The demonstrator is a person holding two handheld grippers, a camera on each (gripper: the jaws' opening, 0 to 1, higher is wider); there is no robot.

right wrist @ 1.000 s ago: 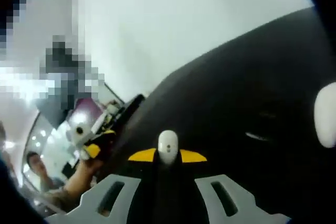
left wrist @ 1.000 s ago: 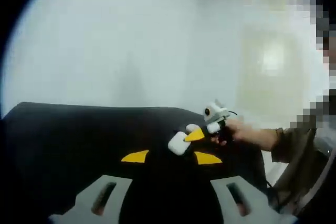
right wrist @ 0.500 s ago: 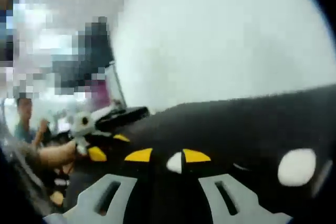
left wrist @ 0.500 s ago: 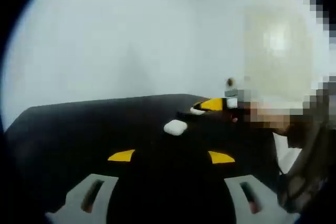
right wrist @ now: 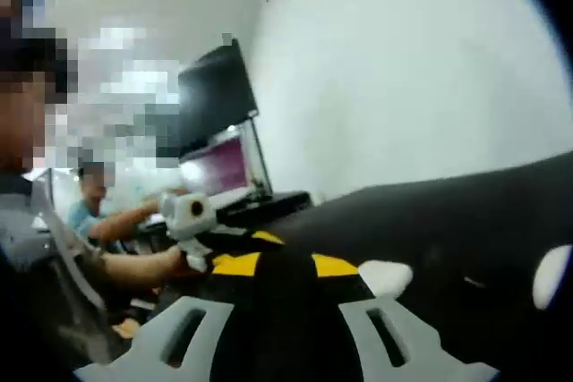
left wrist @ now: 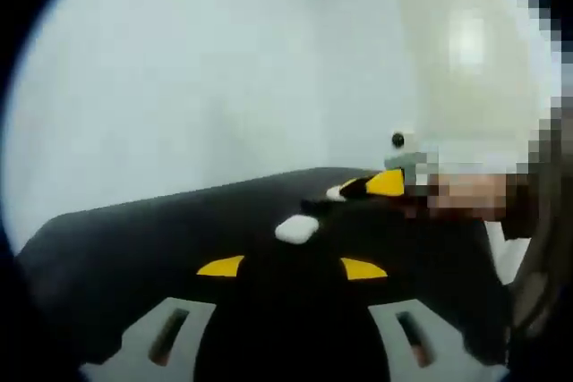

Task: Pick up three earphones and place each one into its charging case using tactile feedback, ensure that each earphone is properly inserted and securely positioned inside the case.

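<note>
Now between picks: left gripper (left wrist: 291,267) open, empty; right gripper (right wrist: 286,265) grip unclear (blurred). Next: line up on charging case (left wrist: 297,229) on black table (left wrist: 134,230).

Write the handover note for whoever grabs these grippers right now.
Left gripper: open, nothing between its fingers, hovering over the black table.
Right gripper: low over the table. A small white piece lies just beside one finger; too blurred to tell if it is gripped.
White case sits on the table ahead of the left gripper.
Done: no earphone can be seen seated in a case.
Left: confirm the right gripper's hold, then seat each earphone and check the fit by feel.
</note>
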